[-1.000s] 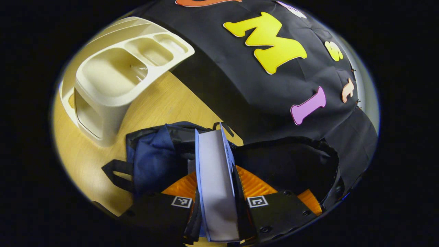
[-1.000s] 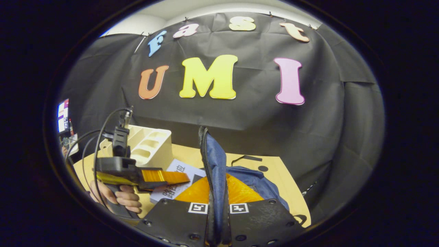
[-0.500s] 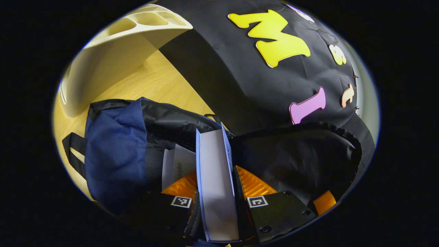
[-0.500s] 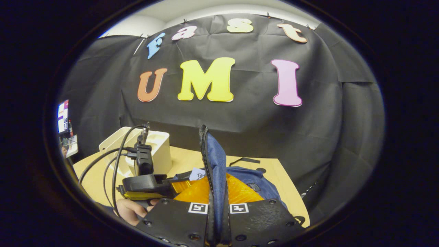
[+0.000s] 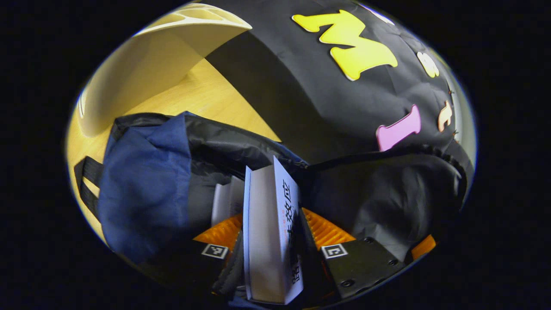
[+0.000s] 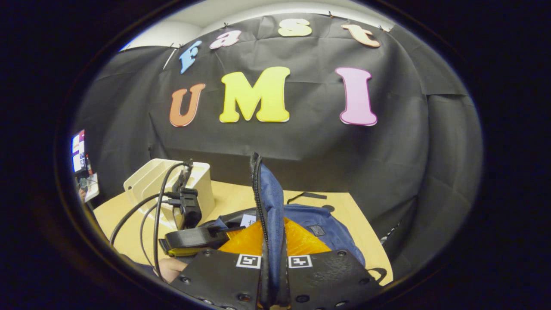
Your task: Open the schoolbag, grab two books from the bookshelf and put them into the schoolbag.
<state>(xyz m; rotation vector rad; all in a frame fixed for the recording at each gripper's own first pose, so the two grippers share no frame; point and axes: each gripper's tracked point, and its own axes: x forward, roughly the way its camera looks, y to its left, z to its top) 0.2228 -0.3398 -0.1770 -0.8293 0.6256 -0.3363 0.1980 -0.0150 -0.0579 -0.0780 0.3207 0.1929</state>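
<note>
The left gripper has its two fingers closed on a book, which stands on its edge inside the open mouth of the blue schoolbag. A second book is already inside, just beside it. The right gripper pinches the zipper edge of the bag's flap and holds it upright. The cream bookshelf stands on the wooden table behind the bag.
</note>
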